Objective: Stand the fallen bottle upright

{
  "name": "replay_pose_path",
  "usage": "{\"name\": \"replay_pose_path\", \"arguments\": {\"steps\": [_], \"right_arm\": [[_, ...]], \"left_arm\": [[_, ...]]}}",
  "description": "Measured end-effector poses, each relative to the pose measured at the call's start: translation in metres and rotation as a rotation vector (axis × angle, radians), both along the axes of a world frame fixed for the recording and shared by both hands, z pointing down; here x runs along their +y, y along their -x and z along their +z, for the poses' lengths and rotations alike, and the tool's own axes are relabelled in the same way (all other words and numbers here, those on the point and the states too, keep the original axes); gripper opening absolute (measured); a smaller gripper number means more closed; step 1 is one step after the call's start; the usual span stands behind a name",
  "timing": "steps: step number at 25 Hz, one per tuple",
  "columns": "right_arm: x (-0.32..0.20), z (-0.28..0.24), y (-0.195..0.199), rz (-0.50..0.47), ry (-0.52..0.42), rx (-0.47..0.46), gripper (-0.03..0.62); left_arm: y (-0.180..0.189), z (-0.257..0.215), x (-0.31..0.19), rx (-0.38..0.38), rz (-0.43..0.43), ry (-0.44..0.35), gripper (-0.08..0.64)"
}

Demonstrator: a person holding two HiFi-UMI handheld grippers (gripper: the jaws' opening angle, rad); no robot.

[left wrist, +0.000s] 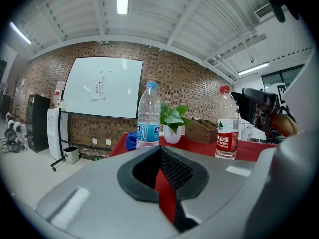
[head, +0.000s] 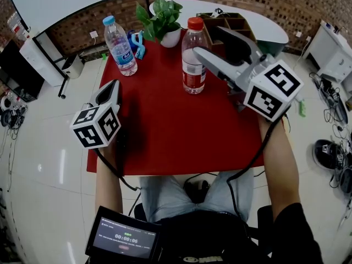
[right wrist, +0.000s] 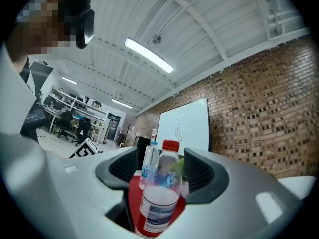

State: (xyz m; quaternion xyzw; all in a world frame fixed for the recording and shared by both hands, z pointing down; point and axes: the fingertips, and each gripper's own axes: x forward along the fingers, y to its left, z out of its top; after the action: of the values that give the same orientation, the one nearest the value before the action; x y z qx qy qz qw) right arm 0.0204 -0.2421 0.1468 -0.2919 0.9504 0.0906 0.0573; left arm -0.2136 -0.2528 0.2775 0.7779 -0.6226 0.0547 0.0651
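Observation:
Two water bottles stand upright on the red table [head: 165, 125]. The red-capped bottle [head: 193, 56] [right wrist: 158, 193] [left wrist: 227, 126] stands mid-table. The blue-capped bottle [head: 121, 45] [left wrist: 148, 118] stands at the far left corner. My right gripper [head: 207, 40] [right wrist: 162, 168] is open, tilted towards the red-capped bottle. That bottle stands just beyond its fingertips, framed between the jaws in the right gripper view, and nothing is gripped. My left gripper [head: 111, 86] [left wrist: 162, 171] hovers at the table's left edge, shut on nothing, with only a thin sliver of red table showing between its jaws.
A potted green plant [head: 163, 18] in a white pot stands at the far edge between the bottles. A blue object [head: 136, 42] lies beside the blue-capped bottle. A wooden organiser box [head: 228, 29] sits at the far right, under my right gripper. A whiteboard [left wrist: 104, 88] stands behind the table.

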Motion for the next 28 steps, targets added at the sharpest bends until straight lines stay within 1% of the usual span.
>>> {"name": "replay_pose_path", "arguments": {"steps": [3, 4, 5, 6, 7, 8, 11, 14, 16, 18, 20, 24, 28], "right_arm": [[0.008, -0.017, -0.027, 0.039, -0.042, -0.071, 0.281], [0.008, -0.019, -0.04, 0.073, -0.049, -0.092, 0.281], [0.005, -0.017, -0.054, 0.123, -0.047, -0.11, 0.264], [-0.001, -0.013, -0.069, 0.182, -0.035, -0.127, 0.19], [-0.008, -0.006, -0.083, 0.24, -0.013, -0.142, 0.072], [-0.014, 0.002, -0.095, 0.285, 0.013, -0.151, 0.006], [-0.03, 0.031, -0.117, 0.378, 0.091, -0.137, 0.003], [-0.042, 0.06, -0.125, 0.445, 0.164, -0.109, 0.003], [-0.048, 0.081, -0.127, 0.492, 0.21, -0.068, 0.003], [-0.054, 0.102, -0.128, 0.533, 0.256, -0.005, 0.003], [-0.057, 0.117, -0.125, 0.546, 0.298, 0.042, 0.003], [-0.06, 0.13, -0.119, 0.525, 0.367, 0.072, 0.003], [-0.06, 0.133, -0.119, 0.523, 0.382, 0.074, 0.003]], "left_arm": [[0.0, 0.0, 0.0, 0.0, 0.0, 0.0, 0.006], [0.0, 0.0, -0.001, 0.0, 0.0, 0.0, 0.006], [0.0, 0.001, -0.001, 0.0, 0.0, 0.0, 0.006], [0.0, 0.001, -0.001, -0.001, 0.0, 0.001, 0.006], [0.0, 0.001, -0.001, -0.001, 0.0, 0.001, 0.006], [0.0, 0.001, -0.001, -0.001, 0.0, 0.001, 0.006], [0.0, 0.0, -0.001, -0.001, 0.001, 0.001, 0.006], [0.0, 0.0, -0.001, -0.001, 0.0, 0.0, 0.006], [0.0, 0.0, -0.001, -0.001, 0.0, 0.0, 0.006], [0.0, 0.0, -0.001, -0.001, 0.001, 0.0, 0.006], [0.0, 0.0, 0.0, -0.002, 0.0, 0.0, 0.006], [0.0, -0.001, -0.001, -0.002, -0.001, -0.002, 0.006], [0.0, 0.0, -0.001, -0.002, -0.001, 0.0, 0.006]]}}
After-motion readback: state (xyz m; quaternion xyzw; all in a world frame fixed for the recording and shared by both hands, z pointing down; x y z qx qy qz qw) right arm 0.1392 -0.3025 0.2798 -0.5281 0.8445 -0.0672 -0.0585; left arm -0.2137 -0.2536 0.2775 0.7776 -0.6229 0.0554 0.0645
